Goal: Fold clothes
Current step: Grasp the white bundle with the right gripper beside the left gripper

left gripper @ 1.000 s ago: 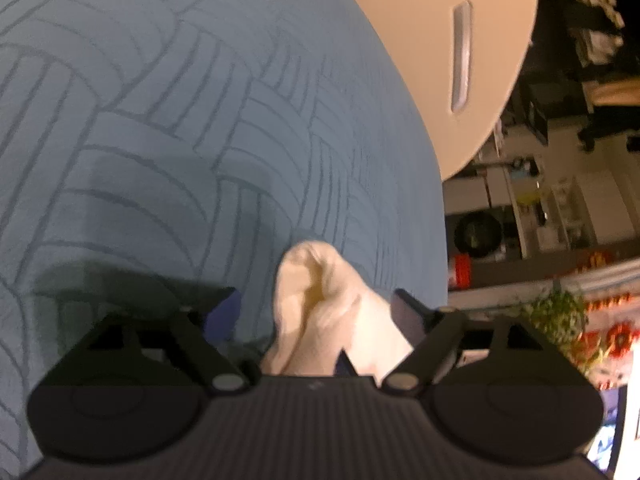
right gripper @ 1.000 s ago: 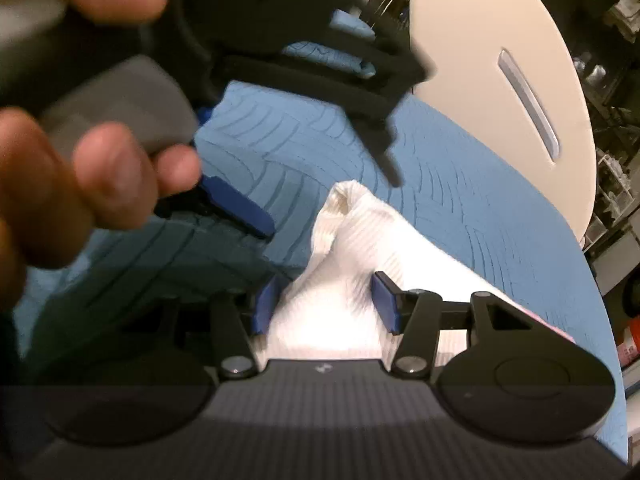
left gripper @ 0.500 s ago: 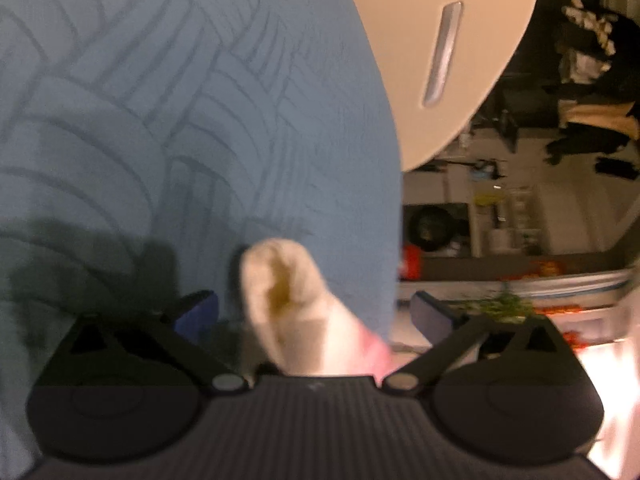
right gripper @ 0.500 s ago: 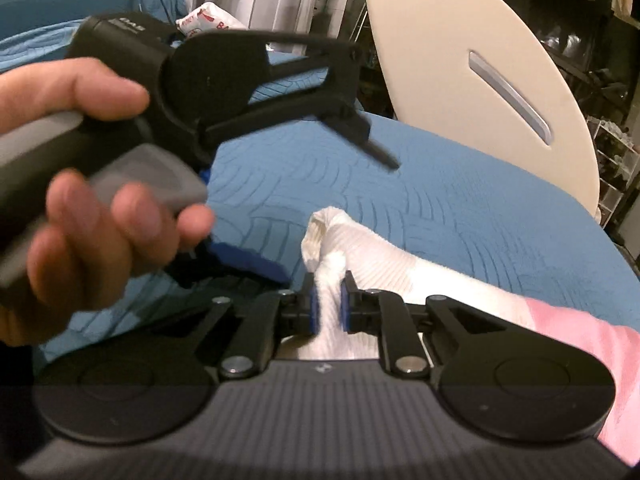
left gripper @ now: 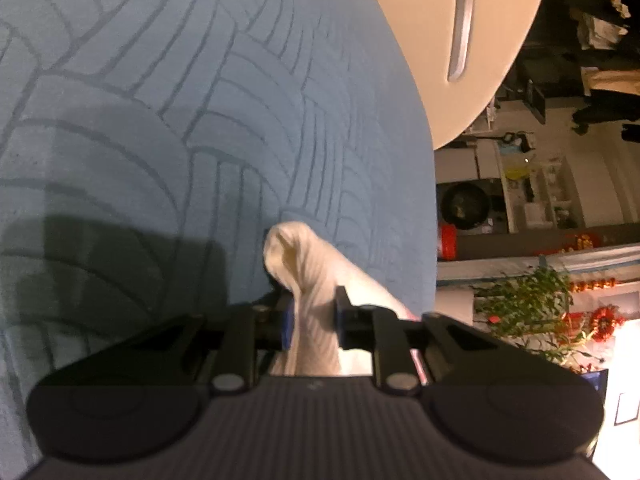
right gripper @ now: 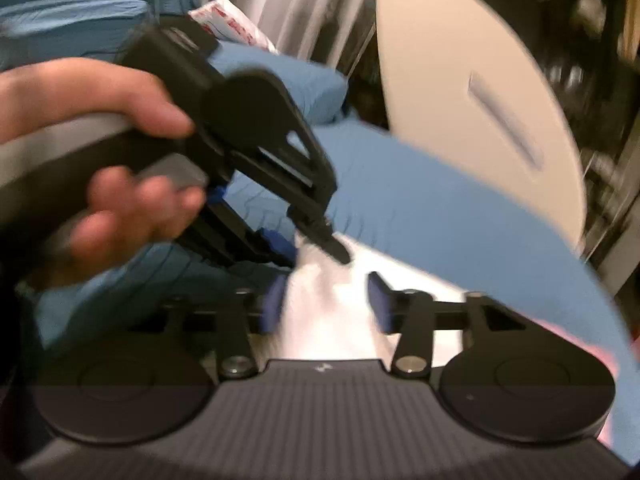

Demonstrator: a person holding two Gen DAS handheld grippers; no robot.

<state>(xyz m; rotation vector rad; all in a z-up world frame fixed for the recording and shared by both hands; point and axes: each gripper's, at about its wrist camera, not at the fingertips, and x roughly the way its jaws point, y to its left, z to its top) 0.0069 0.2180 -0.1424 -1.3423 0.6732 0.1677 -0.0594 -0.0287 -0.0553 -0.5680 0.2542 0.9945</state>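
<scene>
The left gripper (left gripper: 311, 322) is closing on the sock (left gripper: 316, 280). The right gripper (right gripper: 326, 306) is opening around it. Folding looks barely begun.

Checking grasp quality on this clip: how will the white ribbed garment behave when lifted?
Probably floppy: the white ribbed garment bunches into a soft peak between the closing left hand-held gripper pads. Likely light, drooping onto the blue bedspread. The ribbed knit probably resists slipping.

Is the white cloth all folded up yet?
Not yet. Nothing looks folded: the white cloth lies bunched on the blue bedspread. In hand: the left tongs are closing on its end while the right tongs are opening around it. The whole fold remains.
</scene>
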